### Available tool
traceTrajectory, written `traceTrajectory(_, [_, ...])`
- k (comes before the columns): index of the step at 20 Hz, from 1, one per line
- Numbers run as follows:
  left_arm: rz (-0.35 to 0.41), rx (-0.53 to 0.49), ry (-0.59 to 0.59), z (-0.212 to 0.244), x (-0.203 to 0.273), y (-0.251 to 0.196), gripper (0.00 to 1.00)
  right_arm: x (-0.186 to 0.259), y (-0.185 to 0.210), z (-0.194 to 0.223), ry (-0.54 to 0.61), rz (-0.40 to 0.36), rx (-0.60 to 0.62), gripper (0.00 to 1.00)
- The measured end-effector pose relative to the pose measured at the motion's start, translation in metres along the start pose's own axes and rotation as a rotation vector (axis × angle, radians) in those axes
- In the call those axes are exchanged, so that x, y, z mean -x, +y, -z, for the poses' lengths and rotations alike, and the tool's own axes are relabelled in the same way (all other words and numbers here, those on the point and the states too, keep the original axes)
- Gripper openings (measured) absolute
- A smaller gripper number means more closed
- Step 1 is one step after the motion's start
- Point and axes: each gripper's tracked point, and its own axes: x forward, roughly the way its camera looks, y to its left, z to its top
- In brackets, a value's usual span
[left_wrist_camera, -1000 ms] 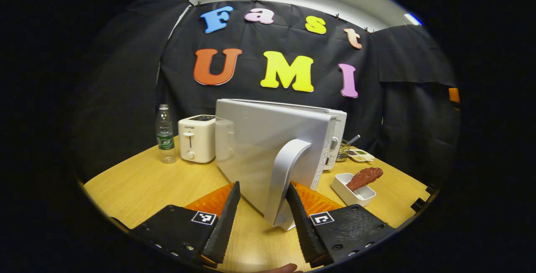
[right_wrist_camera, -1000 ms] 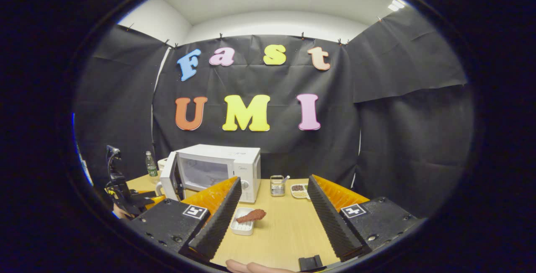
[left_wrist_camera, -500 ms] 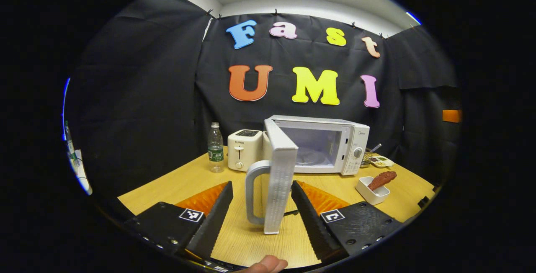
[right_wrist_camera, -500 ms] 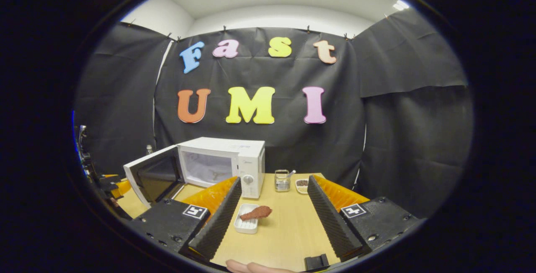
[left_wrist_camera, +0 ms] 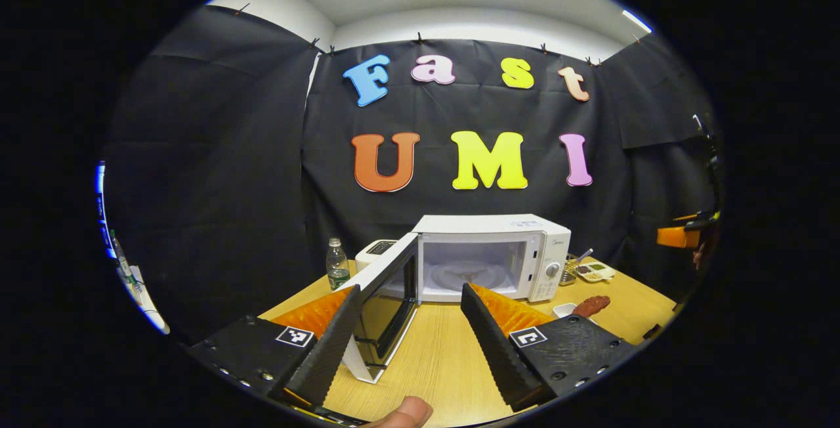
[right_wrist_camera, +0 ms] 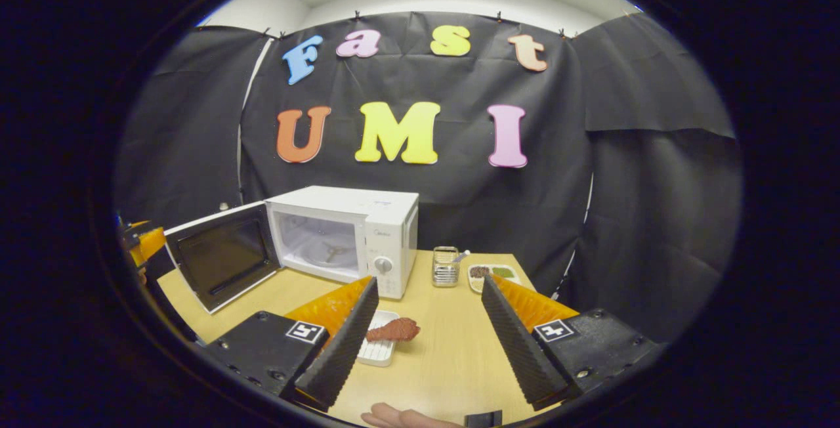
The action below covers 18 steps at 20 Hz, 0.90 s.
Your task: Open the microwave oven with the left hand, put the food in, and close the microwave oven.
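The white microwave (left_wrist_camera: 492,254) stands at the back of the wooden table, its door (left_wrist_camera: 387,300) swung wide to the left and the cavity bare. My left gripper (left_wrist_camera: 410,293) is open, held back from the door and touching nothing. A brown piece of food (right_wrist_camera: 394,330) lies across a small white dish (right_wrist_camera: 377,351) in front of the microwave's (right_wrist_camera: 348,234) control panel. My right gripper (right_wrist_camera: 426,290) hangs open above the table, with the dish just beside its left finger. In the left gripper view the food (left_wrist_camera: 590,304) is at the right.
A water bottle (left_wrist_camera: 337,264) and a white toaster (left_wrist_camera: 375,252) stand left of the microwave, behind the open door (right_wrist_camera: 223,254). A metal rack with a spoon (right_wrist_camera: 446,266) and a small condiment tray (right_wrist_camera: 492,274) sit right of it. Bare table (right_wrist_camera: 453,362) lies before the dish.
My left gripper has let go of the door handle and pulled back; the door has swung from half open to wide open. The right gripper has tilted down slightly toward the table.
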Motion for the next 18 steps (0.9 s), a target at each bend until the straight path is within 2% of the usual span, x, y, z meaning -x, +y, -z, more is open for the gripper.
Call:
traceTrajectory(1, [0.004,0.009,-0.009,-0.009,-0.003,-0.004,0.92,-0.01,-0.005,0.005,0.038,-0.004,-0.007,1.0])
traceTrajectory(3, [0.016,0.026,-0.025,-0.022,-0.011,-0.015,0.92,-0.031,-0.012,0.016,0.107,-0.023,-0.028,1.0])
traceTrajectory(4, [0.025,0.032,-0.036,-0.029,-0.014,-0.021,0.92,-0.041,-0.013,0.022,0.14,-0.04,-0.041,0.92])
traceTrajectory(5, [0.025,0.034,-0.039,-0.035,-0.017,-0.024,1.0,-0.052,-0.014,0.029,0.176,-0.061,-0.057,1.0])
traceTrajectory(6, [0.021,0.031,-0.045,-0.041,-0.019,-0.026,0.92,-0.062,-0.013,0.037,0.214,-0.09,-0.074,0.91])
traceTrajectory(7, [0.018,0.028,-0.055,-0.047,-0.022,-0.029,0.92,-0.071,-0.012,0.045,0.253,-0.118,-0.095,1.0])
traceTrajectory(8, [0.018,0.025,-0.067,-0.054,-0.023,-0.032,0.92,-0.081,-0.011,0.054,0.289,-0.148,-0.121,0.92])
traceTrajectory(9, [0.021,0.023,-0.079,-0.059,-0.022,-0.035,0.92,-0.09,-0.009,0.061,0.324,-0.18,-0.148,0.99])
traceTrajectory(10, [0.02,0.022,-0.09,-0.065,-0.02,-0.036,0.92,-0.099,-0.005,0.071,0.365,-0.208,-0.179,0.88])
traceTrajectory(11, [0.019,0.021,-0.098,-0.069,-0.021,-0.039,0.92,-0.108,-0.002,0.08,0.409,-0.238,-0.216,0.93])
traceTrajectory(12, [0.02,0.022,-0.103,-0.071,-0.022,-0.041,0.92,-0.113,0.001,0.091,0.451,-0.272,-0.257,0.93])
traceTrajectory(13, [0.02,0.022,-0.103,-0.073,-0.023,-0.045,0.92,-0.118,0.006,0.101,0.499,-0.308,-0.301,0.78])
traceTrajectory(14, [0.019,0.021,-0.102,-0.073,-0.023,-0.046,0.92,-0.121,0.011,0.113,0.545,-0.341,-0.353,0.89])
traceTrajectory(15, [0.019,0.018,-0.1,-0.074,-0.025,-0.048,0.92,-0.123,0.017,0.122,0.585,-0.378,-0.414,0.87])
traceTrajectory(16, [0.019,0.012,-0.102,-0.074,-0.026,-0.05,0.92,-0.124,0.023,0.129,0.619,-0.406,-0.465,0.75])
traceTrajectory(17, [0.018,0.008,-0.101,-0.074,-0.026,-0.052,0.92,-0.126,0.026,0.135,0.645,-0.422,-0.493,0.7])
traceTrajectory(18, [0.019,0.006,-0.097,-0.072,-0.027,-0.053,0.92,-0.128,0.027,0.139,0.657,-0.43,-0.506,0.7])
